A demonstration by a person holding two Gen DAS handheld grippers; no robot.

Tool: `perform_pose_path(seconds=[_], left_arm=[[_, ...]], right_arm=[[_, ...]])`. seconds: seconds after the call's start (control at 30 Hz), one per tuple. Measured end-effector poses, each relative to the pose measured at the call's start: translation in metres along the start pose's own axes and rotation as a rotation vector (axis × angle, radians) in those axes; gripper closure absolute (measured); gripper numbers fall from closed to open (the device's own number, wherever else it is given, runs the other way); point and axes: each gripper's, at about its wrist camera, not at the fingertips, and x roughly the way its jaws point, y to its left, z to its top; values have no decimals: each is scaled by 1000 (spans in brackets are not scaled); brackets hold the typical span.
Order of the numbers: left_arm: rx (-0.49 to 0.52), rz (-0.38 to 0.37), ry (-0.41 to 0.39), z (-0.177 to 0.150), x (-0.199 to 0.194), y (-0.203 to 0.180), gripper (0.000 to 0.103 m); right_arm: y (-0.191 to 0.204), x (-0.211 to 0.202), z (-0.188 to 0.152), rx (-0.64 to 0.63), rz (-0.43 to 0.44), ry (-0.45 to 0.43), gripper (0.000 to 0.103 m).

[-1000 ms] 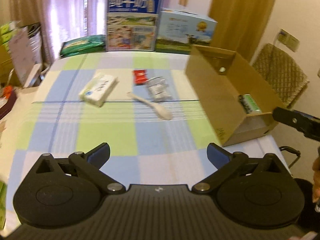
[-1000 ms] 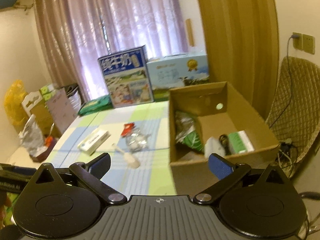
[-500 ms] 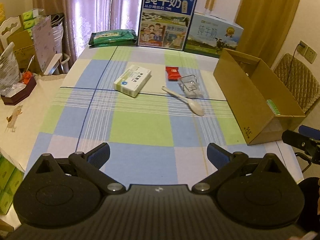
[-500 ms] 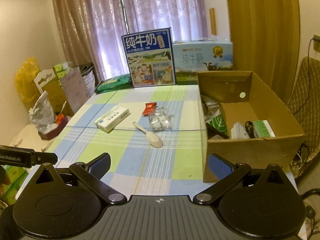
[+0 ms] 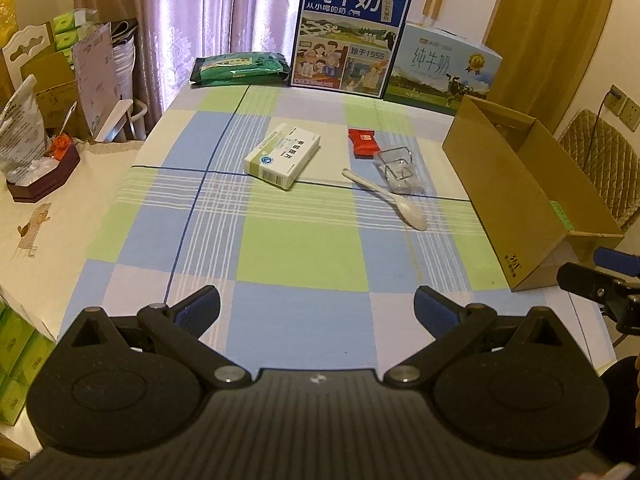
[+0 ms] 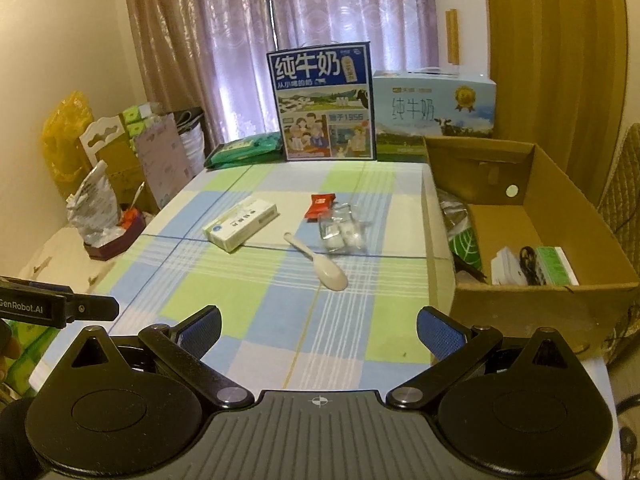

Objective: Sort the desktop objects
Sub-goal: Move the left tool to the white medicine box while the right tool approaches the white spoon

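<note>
Still on the checked tablecloth (image 5: 304, 248) lay four loose things: a white medicine box (image 5: 283, 157) toward the left, a red packet (image 5: 363, 142) further back, a clear plastic bag (image 5: 398, 171) just beside the packet, and a white spoon (image 5: 386, 198) lying at a slant, its handle near the bag and its bowl pointing toward the near edge. To their right stood an open cardboard box (image 6: 532, 304) at the table's right side — inside it were a green leaf-patterned bag (image 6: 466, 246), a green-and-white carton (image 6: 556, 266) and a black cord (image 6: 528, 264).

At the far end of the table stood a tall blue milk carton case (image 5: 350, 32), a lighter blue milk case (image 5: 444, 70) to its right and a flat green pack (image 5: 240, 66) to its left, all before purple curtains (image 5: 224, 12).

Both tools hung above the near edge of the table, touching nothing. The left gripper (image 5: 317, 307) had its jaws spread wide and empty; so did the right gripper (image 6: 318, 328) — its blue pads (image 6: 438, 334) well apart.
</note>
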Motion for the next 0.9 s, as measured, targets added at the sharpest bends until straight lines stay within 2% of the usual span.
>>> perform_pose_path(seconds=[0.23, 0.4, 0.73, 0.83, 0.9], left_arm=[[26, 20, -10, 7, 11, 7, 2], [36, 6, -22, 17, 27, 16, 2], [173, -13, 0, 49, 91, 23, 2], [221, -13, 12, 58, 116, 27, 2], [250, -10, 23, 63, 134, 29, 2]], right_arm=[[6, 23, 6, -36, 14, 13, 2], [12, 51, 8, -74, 34, 35, 2], [10, 135, 11, -178, 76, 94, 2], [2, 158, 14, -186, 76, 105, 6], [-3, 174, 16, -186, 75, 113, 14]])
